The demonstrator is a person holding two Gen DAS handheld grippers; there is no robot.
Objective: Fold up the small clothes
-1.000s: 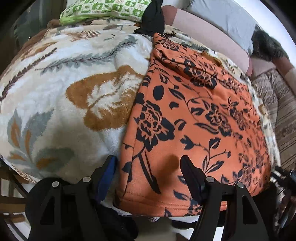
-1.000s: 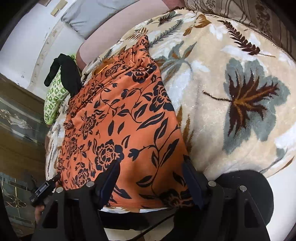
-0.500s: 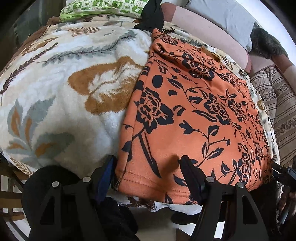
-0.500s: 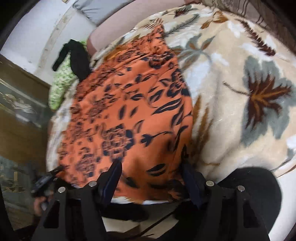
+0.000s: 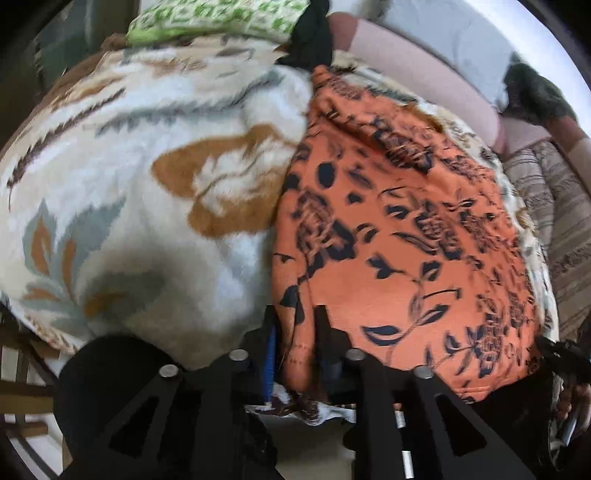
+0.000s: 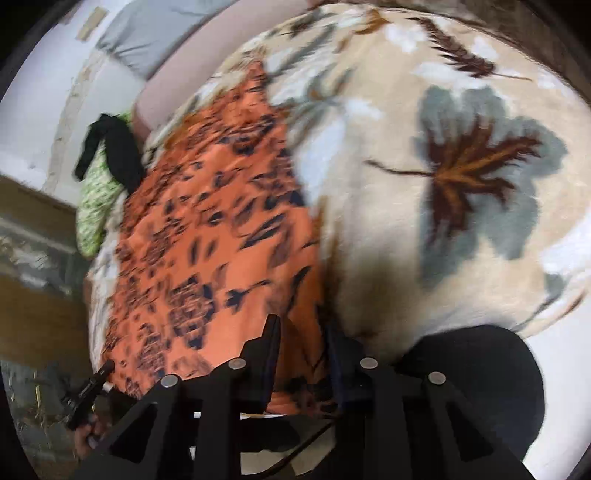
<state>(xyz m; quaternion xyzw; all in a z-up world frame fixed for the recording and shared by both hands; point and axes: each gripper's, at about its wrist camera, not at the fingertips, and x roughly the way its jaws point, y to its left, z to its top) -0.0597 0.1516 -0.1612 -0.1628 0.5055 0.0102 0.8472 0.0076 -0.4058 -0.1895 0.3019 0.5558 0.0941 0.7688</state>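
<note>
An orange garment with a black flower print (image 5: 406,236) lies flat on a cream leaf-patterned blanket (image 5: 129,206). My left gripper (image 5: 293,325) is shut on the garment's near left corner, with bunched cloth between the jaws. In the right wrist view the same garment (image 6: 207,251) stretches away to the left, and my right gripper (image 6: 301,332) is shut on its near right corner. The other gripper shows at the edge of each view (image 5: 565,354) (image 6: 88,391).
A folded green-and-white cloth (image 5: 218,16) with a black garment (image 5: 310,37) on it lies at the blanket's far end. Grey and pink pillows (image 5: 424,62) lie behind. A striped brown cover (image 5: 554,221) lies to the right. Wooden furniture (image 6: 33,266) stands to the left.
Both grippers were open, straddling the garment's near hem. Now both have closed on its near corners, and the cloth is bunched between the jaws.
</note>
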